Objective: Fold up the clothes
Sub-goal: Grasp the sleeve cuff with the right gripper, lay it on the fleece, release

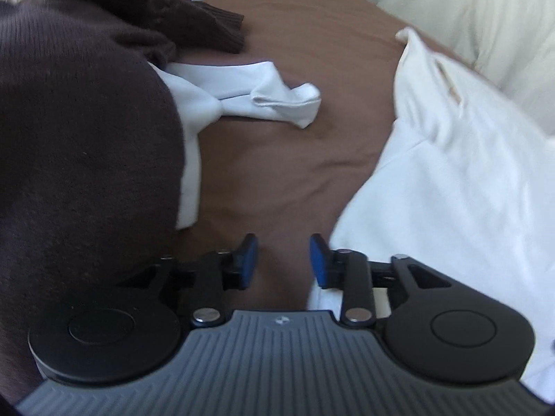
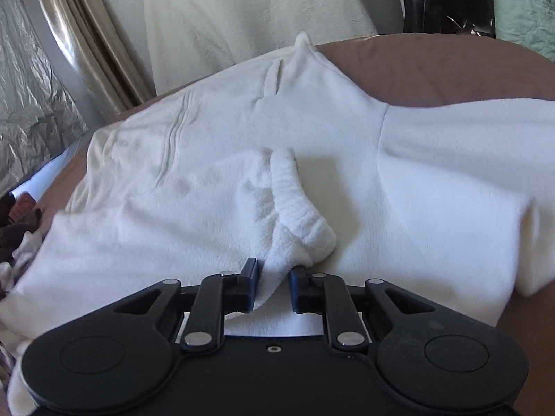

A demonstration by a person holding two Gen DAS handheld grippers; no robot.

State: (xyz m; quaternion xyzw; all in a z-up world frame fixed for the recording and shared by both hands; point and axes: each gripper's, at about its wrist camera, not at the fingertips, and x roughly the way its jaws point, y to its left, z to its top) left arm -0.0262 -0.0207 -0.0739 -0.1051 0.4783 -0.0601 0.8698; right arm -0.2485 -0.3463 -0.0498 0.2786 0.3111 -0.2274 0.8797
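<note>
Left wrist view: brown sweater (image 1: 79,131) fills the left, white cloth (image 1: 270,98) at centre, left gripper (image 1: 283,260) spread and empty over the brown bedsheet (image 1: 312,52). Right wrist view: right gripper (image 2: 274,279) pinches a fold of the white fleece garment (image 2: 433,180) at lower centre.

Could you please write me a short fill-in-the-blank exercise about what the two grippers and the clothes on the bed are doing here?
1. The right gripper pinches a fold of the ____ fleece garment.
2. The left gripper holds ____ between its blue pads.
3. The clothes lie on a ____ bedsheet.
4. A dark brown sweater partly covers a ____ shirt.

Missing words: white; nothing; brown; white
</note>
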